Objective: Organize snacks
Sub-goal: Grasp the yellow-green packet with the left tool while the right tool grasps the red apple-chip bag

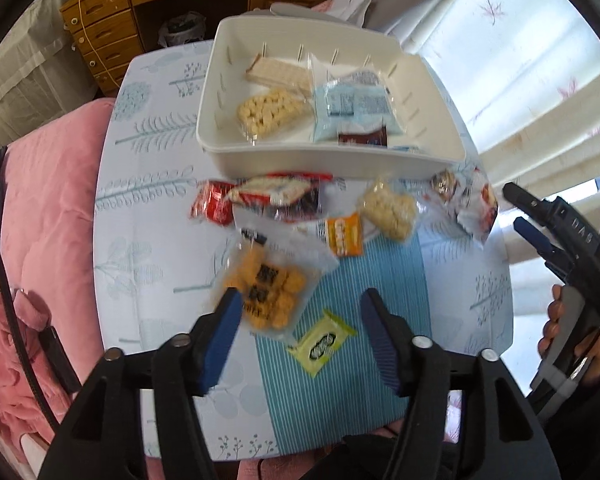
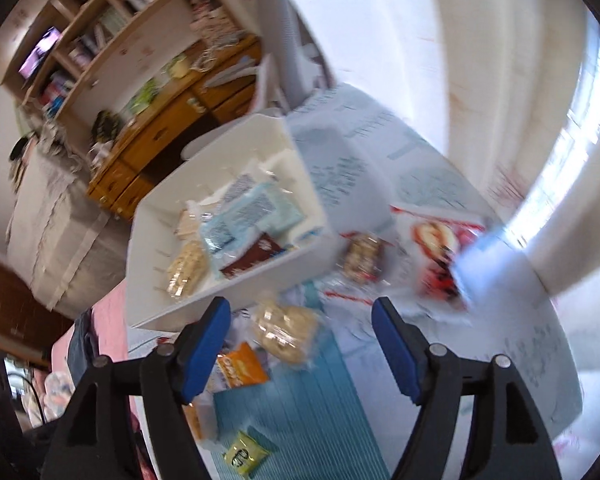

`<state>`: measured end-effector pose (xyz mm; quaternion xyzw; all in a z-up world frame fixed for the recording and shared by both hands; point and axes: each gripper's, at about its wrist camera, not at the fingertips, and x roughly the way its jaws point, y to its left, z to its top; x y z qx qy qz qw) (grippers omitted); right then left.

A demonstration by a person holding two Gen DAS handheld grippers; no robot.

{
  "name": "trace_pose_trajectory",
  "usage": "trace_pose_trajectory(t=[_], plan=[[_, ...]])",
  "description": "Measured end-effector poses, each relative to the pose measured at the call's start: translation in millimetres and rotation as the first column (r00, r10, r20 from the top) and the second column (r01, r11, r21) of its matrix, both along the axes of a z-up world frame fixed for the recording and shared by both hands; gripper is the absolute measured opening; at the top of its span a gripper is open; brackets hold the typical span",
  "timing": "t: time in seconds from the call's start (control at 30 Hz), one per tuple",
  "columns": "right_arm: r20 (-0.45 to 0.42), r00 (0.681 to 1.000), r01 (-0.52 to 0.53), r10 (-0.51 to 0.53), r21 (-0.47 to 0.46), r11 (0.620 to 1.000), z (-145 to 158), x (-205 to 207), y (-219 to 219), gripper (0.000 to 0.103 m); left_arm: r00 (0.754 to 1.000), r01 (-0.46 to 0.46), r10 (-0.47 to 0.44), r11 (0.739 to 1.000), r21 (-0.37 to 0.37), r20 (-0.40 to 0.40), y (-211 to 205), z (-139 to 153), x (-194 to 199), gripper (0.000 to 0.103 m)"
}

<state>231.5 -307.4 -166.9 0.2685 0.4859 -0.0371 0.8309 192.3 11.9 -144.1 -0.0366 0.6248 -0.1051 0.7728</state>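
Snacks are seen in two groups around a white bin (image 1: 236, 152) standing on a patterned tablecloth (image 1: 148, 216). Inside the bin are held a wafer pack (image 1: 278, 72), a bag of pale puffs (image 1: 270, 112), a light blue packet (image 1: 354, 110) and a dark brown packet (image 1: 362, 136). Just in front of the bin's near wall a red and white packet (image 1: 276, 196) is laid, with a second bag of pale puffs (image 1: 388, 208) and a small orange packet (image 1: 344, 234) beside it. Off the bin's right corner a red and white crinkled bag (image 1: 472, 204) is found. Farther from the bin, toward the camera, a clear bag of orange crackers (image 1: 268, 292) and a small yellow-green packet (image 1: 322, 342) are placed on a blue striped panel of the cloth.

The left gripper (image 1: 300, 312) is held above the table with its jaws spread; nothing is pinched, though the left pad overlaps the cracker bag in the picture, and contact cannot be told. The right gripper (image 2: 300, 320) is likewise spread and empty, seen in its blurred view over the pale puffs in front of the bin. In the left wrist view it is also visible to the right of the bin, gripped by a hand (image 1: 560, 332).
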Motion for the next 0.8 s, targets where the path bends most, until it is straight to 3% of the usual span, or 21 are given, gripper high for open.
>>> trace_pose_trajectory(t=[0.2,0.3,0.4,0.6,0.8], plan=[[-0.097,0.995,0.039,-0.036,0.025,0.999,-23.9,-4.9,-28.0,0.074,0.994,-0.085,0.086,0.996,0.024,-0.074,-0.4,-19.3,-15.5,0.072],[-0.151,0.988,0.027,-0.019,0.051,0.998,-37.4,-1.6,-41.2,0.074,0.981,-0.163,0.163,0.987,0.007,-0.109,-0.2,-31.3,-23.4,0.079],[-0.191,0.982,0.006,0.005,0.056,0.998,-47.5,4.5,-53.1,0.074,0.961,-0.243,0.243,0.970,0.015,-0.132,-2.9,-44.1,-31.2,0.080],[-0.268,0.961,-0.038,0.070,0.123,0.992,-71.4,24.0,-71.9,0.074,0.897,-0.403,0.401,0.915,0.028,-0.188,-8.9,-73.9,-45.3,0.086],[-0.333,0.934,-0.087,0.130,0.142,0.986,-93.0,48.9,-82.0,0.075,0.810,-0.548,0.537,0.836,0.025,-0.237,-11.3,-103.2,-57.1,0.086]])
